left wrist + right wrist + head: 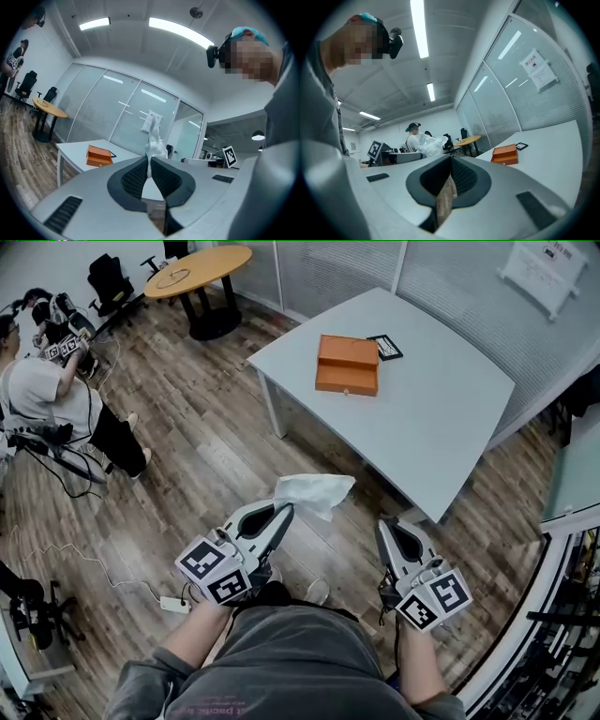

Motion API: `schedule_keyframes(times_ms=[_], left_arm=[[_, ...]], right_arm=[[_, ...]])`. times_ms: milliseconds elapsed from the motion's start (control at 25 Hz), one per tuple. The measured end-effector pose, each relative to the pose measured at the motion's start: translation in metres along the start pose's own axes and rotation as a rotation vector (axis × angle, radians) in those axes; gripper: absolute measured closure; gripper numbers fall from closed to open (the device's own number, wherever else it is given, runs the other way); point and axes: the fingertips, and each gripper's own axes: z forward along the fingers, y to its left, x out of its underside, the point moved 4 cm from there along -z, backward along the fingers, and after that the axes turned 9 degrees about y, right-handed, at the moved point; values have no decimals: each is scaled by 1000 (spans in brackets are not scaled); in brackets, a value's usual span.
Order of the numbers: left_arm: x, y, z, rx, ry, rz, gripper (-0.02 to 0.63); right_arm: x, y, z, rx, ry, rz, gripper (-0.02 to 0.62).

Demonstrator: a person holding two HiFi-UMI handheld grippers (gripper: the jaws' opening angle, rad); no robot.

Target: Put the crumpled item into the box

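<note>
A white crumpled paper item (315,491) sticks out of my left gripper (287,509), which is shut on its lower end. In the left gripper view the item (154,143) rises from between the closed pads of that gripper (149,161). The orange box (348,364) lies closed on the light grey table (441,418), well ahead of both grippers; it also shows in the left gripper view (99,156) and the right gripper view (506,154). My right gripper (382,524) is held over the wooden floor near the table's corner. Its jaws (451,160) are shut with nothing between them.
A small black card (384,347) lies beside the box. A round wooden table (199,266) and office chairs stand at the far left. A seated person (42,390) is at the left. Cables and a power strip (173,604) lie on the floor. Glass walls run behind the grey table.
</note>
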Motion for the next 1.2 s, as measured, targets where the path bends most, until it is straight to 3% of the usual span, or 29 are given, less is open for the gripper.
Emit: schedule_keyframes(times_ms=[560,1200], left_arm=[[1,7,21,-24,-12,-15,569],[-26,90,55,-1,-1,-35,569]], right_arm=[[-4,-25,8,-22,12,-2,591],[-19,-56,88,8,28,24,591]])
